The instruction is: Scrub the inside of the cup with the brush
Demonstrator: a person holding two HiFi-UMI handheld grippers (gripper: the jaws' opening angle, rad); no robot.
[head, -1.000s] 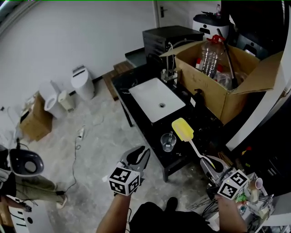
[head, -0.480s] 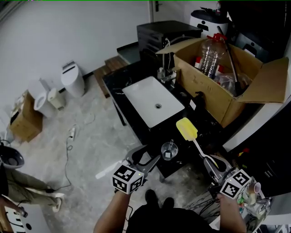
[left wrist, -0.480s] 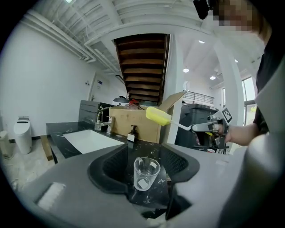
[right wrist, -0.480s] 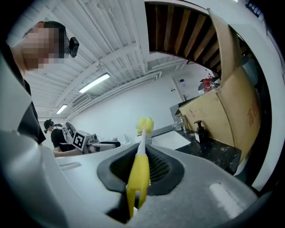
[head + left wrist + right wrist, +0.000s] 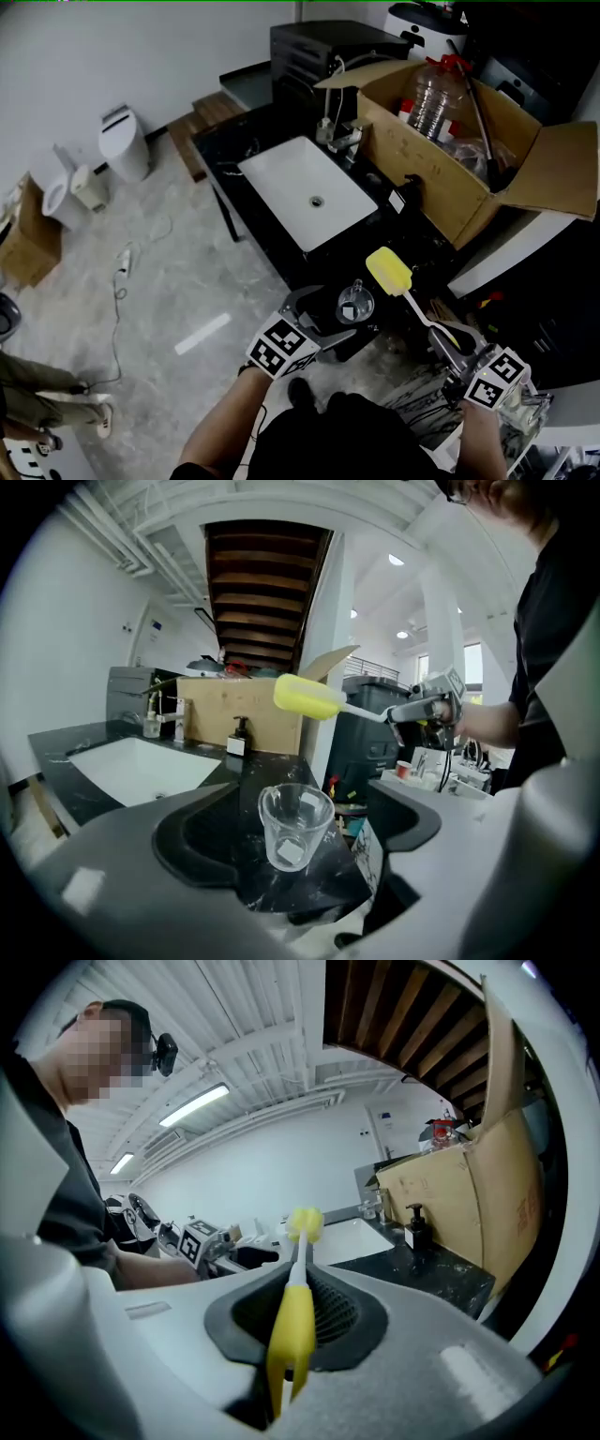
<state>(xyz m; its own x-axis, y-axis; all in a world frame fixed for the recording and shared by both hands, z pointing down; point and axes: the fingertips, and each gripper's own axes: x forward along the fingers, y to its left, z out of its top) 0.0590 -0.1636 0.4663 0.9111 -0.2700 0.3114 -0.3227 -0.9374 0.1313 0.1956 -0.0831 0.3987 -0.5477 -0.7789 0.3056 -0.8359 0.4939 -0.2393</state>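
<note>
A clear glass cup [image 5: 354, 304] stands upright near the front corner of the black counter [image 5: 281, 253]. My left gripper [image 5: 330, 314] has reached it. Its jaws have just been opening and now stand wide on either side of the cup [image 5: 294, 823] without pressing it. My right gripper [image 5: 448, 339] is shut on the yellow handle of a brush [image 5: 292, 1321]. The brush's yellow sponge head [image 5: 388, 271] hangs in the air up and to the right of the cup, outside it. The left gripper view shows the same head [image 5: 307, 697] above and behind the cup.
A white sink [image 5: 305, 192] with a faucet [image 5: 333, 131] is set into the counter behind the cup. A large open cardboard box [image 5: 441, 178] with a plastic bottle fills the right side, a soap dispenser [image 5: 411, 195] before it. The counter's edge drops to the floor at left.
The left gripper moved forward and down to the cup and its jaws opened around it. The right gripper with the brush shifted a little.
</note>
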